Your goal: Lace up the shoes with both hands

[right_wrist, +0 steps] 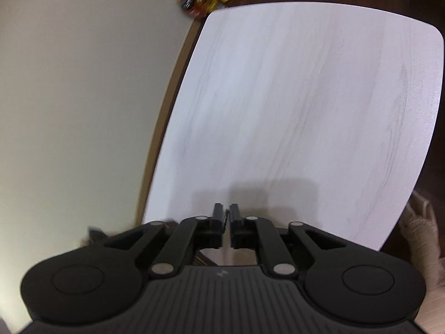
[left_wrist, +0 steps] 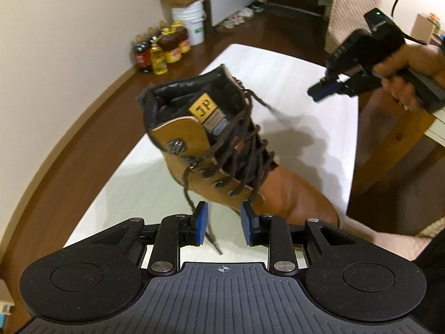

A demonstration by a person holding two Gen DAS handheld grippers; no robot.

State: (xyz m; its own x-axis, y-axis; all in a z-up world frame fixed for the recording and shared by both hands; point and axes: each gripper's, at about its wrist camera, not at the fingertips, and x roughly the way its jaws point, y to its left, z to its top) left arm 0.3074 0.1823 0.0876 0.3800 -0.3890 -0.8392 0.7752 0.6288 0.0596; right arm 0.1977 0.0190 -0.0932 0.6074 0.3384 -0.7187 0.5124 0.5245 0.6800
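White table [left_wrist: 292, 64] w/ tan boot [left_wrist: 222, 150] tilted on it, collar up, just ahead of left gripper [left_wrist: 224, 222]. Left jaws apart, nothing pinched; loose dark lace end [left_wrist: 194, 194] hangs down btwn the pads. Right gripper [left_wrist: 317, 90] off to boot's right, well apart, jaws nearly closed w/ thin gap, empty.

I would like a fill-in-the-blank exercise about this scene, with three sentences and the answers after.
1. The boot stands on a ____ table.
2. The yellow tag on the boot's tongue shows the letters ____.
3. A loose lace end hangs between the open blue pads of the ____ gripper.

Missing words: white; JP; left
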